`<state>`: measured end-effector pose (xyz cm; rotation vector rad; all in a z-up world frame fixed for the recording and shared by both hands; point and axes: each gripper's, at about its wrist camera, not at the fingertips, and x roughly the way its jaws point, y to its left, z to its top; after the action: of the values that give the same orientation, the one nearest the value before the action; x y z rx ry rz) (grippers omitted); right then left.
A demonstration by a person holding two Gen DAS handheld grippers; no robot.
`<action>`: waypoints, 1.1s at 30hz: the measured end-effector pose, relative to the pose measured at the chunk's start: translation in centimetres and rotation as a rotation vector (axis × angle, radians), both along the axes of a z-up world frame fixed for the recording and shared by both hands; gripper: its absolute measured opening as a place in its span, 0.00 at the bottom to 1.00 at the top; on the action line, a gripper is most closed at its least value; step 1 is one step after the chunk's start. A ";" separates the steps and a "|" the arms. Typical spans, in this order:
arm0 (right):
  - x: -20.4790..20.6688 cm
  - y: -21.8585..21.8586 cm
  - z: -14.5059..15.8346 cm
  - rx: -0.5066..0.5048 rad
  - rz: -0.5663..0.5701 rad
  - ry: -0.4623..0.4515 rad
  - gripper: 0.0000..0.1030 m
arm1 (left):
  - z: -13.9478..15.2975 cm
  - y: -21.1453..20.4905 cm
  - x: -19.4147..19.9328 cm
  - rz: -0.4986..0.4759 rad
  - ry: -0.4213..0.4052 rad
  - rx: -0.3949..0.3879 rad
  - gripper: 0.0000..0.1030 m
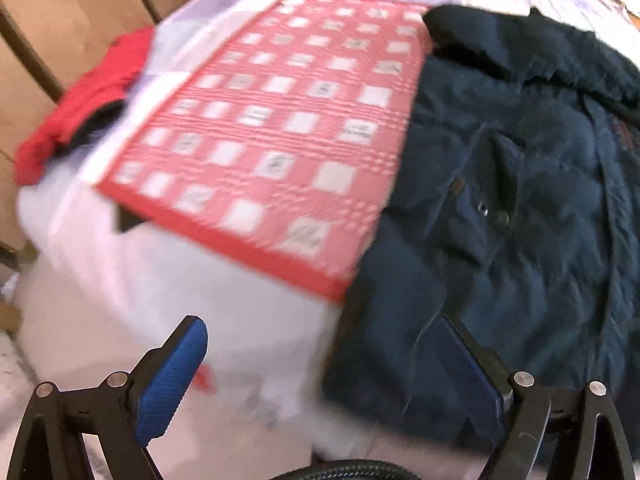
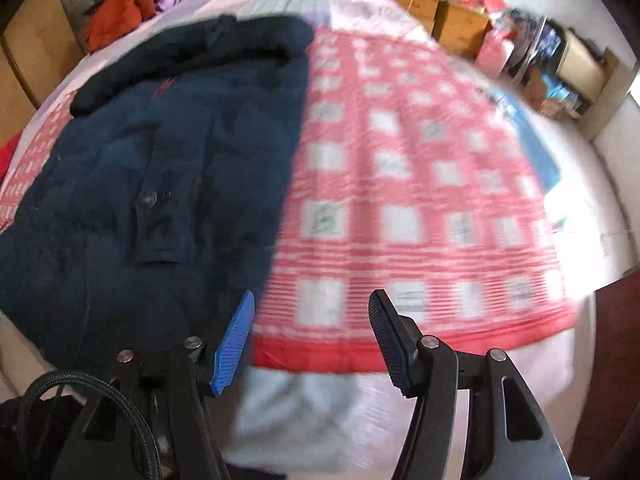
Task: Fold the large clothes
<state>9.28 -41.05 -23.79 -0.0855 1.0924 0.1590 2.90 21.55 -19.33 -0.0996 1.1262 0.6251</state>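
Inspection at this moment: a large dark navy padded coat (image 2: 132, 184) lies on the bed (image 1: 248, 364), spread over a red-and-white checked blanket (image 2: 420, 184). Its dark collar or hood (image 2: 192, 56) sits at the far end, away from the cameras. The front faces up, with a flap pocket and snap buttons visible. In both views the coat's long edges look straight and no sleeve spreads out to the side, so the sleeves may already be turned in; blur prevents certainty. No crosswise fold of hem toward collar is visible.

Left claw (image 1: 320, 380): jaws stand wide apart, nothing between the pads. Its right-hand finger appears over the near hem of the coat; contact cannot be confirmed.

Right claw (image 2: 312, 336): jaws stand apart, nothing gripped. It hovers above the blanket's near edge, just beside the coat's long edge.

Other clothing: a red garment (image 1: 80, 100) lies at the bed's far side in the left view; an orange one (image 2: 116, 20) rests near the headboard.

Assessment: folding is at most partly done. Remaining, by my judgement: take the hem, fold the body lengthwise into a compact stack, then set it aside.
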 end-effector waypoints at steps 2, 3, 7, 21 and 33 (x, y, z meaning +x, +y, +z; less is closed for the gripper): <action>-2.4 -1.7 3.6 -0.047 -0.015 -0.057 0.62 | 2.1 0.4 -2.8 0.002 0.003 -0.016 0.93; -3.3 -2.6 5.0 -0.073 -0.032 -0.080 0.62 | 2.8 0.7 -3.8 -0.005 0.006 -0.024 0.93; -7.1 -4.6 9.9 -0.147 -0.174 -0.138 0.63 | 5.0 2.9 -7.4 -0.028 0.012 -0.051 0.93; -9.9 9.8 4.1 0.011 -0.091 0.019 0.63 | -7.2 1.8 -5.3 -0.121 0.051 -0.066 0.93; -7.9 12.3 1.9 -0.012 -0.039 0.054 0.63 | -10.4 1.6 -6.3 -0.089 0.087 -0.087 0.93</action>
<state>1.37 -28.74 -21.86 -0.0703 1.1483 0.1201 -3.37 23.11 -29.77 -0.0971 1.2350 0.5050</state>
